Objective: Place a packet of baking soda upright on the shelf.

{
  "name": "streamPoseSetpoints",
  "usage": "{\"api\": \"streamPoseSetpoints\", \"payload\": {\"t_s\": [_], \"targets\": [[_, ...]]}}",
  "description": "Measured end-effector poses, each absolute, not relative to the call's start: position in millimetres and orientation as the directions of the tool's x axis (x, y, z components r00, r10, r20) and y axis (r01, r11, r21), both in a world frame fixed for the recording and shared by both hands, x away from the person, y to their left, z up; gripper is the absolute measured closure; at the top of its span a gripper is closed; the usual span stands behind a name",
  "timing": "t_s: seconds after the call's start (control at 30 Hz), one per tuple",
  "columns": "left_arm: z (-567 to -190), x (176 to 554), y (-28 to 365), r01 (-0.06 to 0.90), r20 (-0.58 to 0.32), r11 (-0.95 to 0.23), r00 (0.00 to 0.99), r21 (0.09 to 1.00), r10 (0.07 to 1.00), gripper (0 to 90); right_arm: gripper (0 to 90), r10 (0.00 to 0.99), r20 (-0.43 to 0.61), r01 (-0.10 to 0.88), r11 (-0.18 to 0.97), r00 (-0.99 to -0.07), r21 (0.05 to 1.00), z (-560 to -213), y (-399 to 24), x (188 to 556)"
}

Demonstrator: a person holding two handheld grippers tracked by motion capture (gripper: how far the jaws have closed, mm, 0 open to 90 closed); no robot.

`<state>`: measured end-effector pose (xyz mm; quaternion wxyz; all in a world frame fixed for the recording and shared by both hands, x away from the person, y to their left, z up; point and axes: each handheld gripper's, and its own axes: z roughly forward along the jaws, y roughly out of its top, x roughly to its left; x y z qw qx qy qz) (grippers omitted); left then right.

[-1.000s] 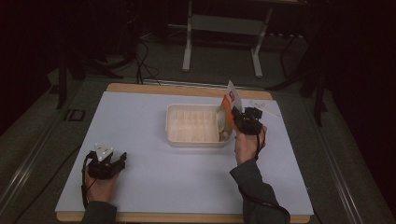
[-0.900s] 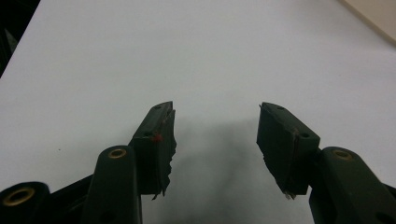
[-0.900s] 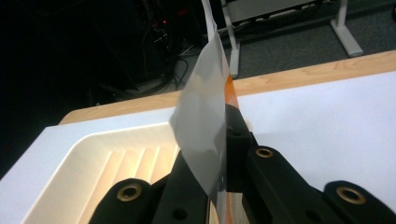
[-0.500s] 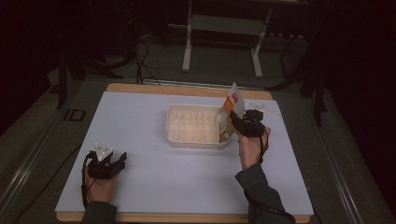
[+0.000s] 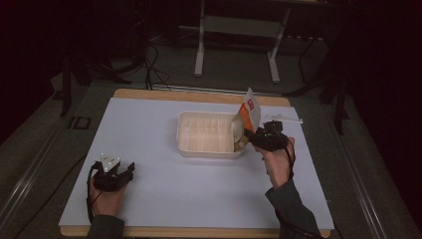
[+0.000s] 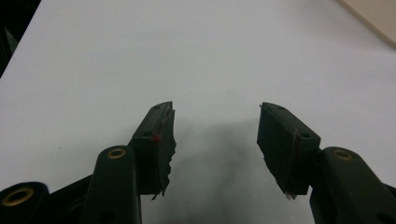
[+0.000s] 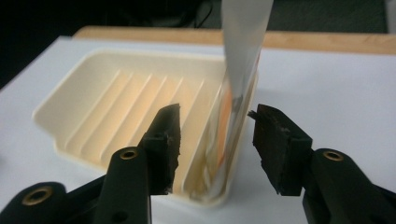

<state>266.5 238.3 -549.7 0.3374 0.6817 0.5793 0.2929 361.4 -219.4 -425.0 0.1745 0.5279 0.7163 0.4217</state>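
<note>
A cream ribbed plastic tray (image 5: 206,134) lies at the middle of the white table. An orange and white pouch (image 5: 248,117) stands upright in its right end, leaning on the wall. My right gripper (image 5: 254,139) sits just right of the tray. Its jaws have just been opening, and in the right gripper view the pouch (image 7: 233,93) stands between the parted pads (image 7: 275,140) without being pressed, over the tray (image 7: 116,107). My left gripper (image 5: 130,170) rests at the front left, far from the tray. In the left gripper view it (image 6: 215,107) is open over bare table.
The white table top (image 5: 149,124) has a wooden rim along the far edge (image 5: 199,94). A thin white item (image 5: 284,119) lies behind the right hand. Metal stand legs (image 5: 201,50) rise on the dark floor beyond the table.
The right gripper's jaws went from shut on the pouch to spread apart, and the hand drew back slightly. The pouch now stands in the tray's right end. The left gripper stayed put.
</note>
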Motion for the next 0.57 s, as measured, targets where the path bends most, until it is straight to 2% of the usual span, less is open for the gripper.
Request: {"api": "streamPoseSetpoints", "payload": {"t_s": [0.27, 0.57], "targets": [[-549, 266, 239, 0.589, 0.006, -0.096, 0.152, 0.802, 0.988, 45.9, 48.8, 0.88, 0.205, 0.651, 0.143, -0.428, 0.746, -431, -230, 351], [-548, 265, 240, 0.584, 0.008, -0.091, 0.144, 0.807, 0.99, 45.9, 43.8, 0.858, 0.166, 0.649, 0.228, -0.486, 0.726, -452, -252, 324]]}}
